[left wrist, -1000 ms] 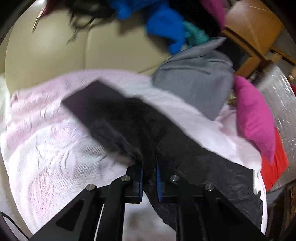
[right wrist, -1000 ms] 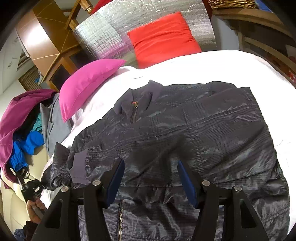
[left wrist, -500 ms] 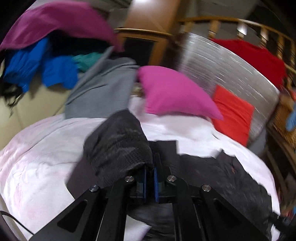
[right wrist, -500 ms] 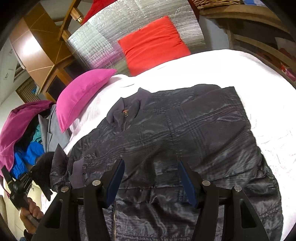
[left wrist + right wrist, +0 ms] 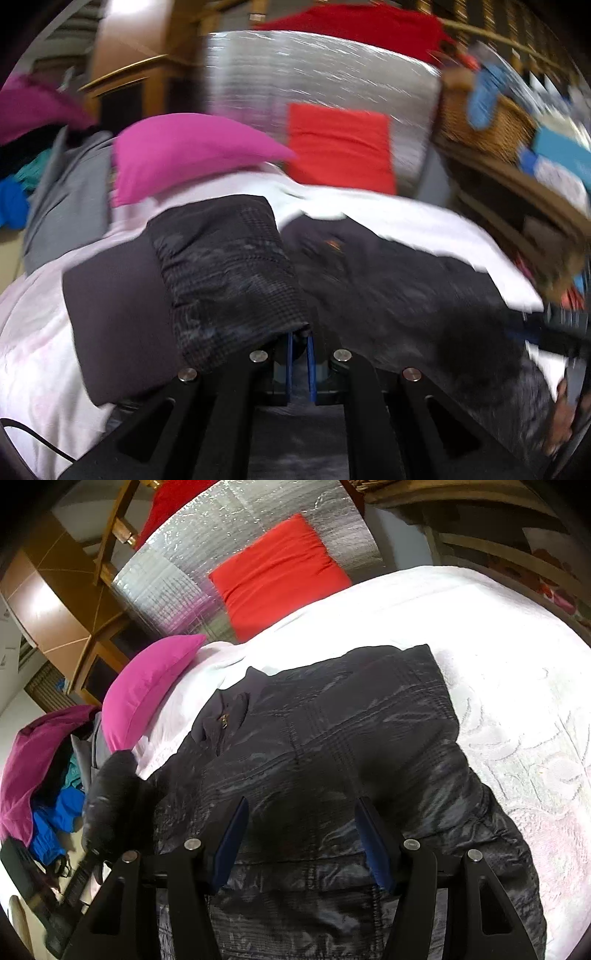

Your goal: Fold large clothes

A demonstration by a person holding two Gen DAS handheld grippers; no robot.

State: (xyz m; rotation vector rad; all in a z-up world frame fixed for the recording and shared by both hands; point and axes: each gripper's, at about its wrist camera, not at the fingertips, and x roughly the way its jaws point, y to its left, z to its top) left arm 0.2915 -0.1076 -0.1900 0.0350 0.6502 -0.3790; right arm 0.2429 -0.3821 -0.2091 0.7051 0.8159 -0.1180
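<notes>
Left gripper point(image 5: 299, 341): fingers pressed nearly together, pinching the sleeve point(image 5: 225, 277) of the dark jacket point(image 5: 332, 746) just behind its plain cuff point(image 5: 114, 314). Seen low centre in the left wrist view; the sleeve drapes up and to the left of the pads, with the cuff hanging at centre left.

Right gripper point(image 5: 299, 834): jaws spread wide, holding nothing. It hovers over the lower front of the jacket, bottom centre of the right wrist view; contact with the cloth cannot be told.

Jacket: lies front up on the white bedspread point(image 5: 517, 664), zip point(image 5: 222, 720) and collar toward the upper left of the right wrist view, hem under the gripper. Long axis runs from lower centre to the collar near the pink pillow point(image 5: 147, 690).

Governing relation: the held sleeve rises at the left edge of the right wrist view, beside the jacket's left flank. The body lies to the right of it there, so the fold would probably carry the sleeve rightward across the chest, square to the long axis. The left gripper is nearer; the right is placed to pin the body.

Background: red cushion point(image 5: 277, 572), silver panel point(image 5: 177, 576).
</notes>
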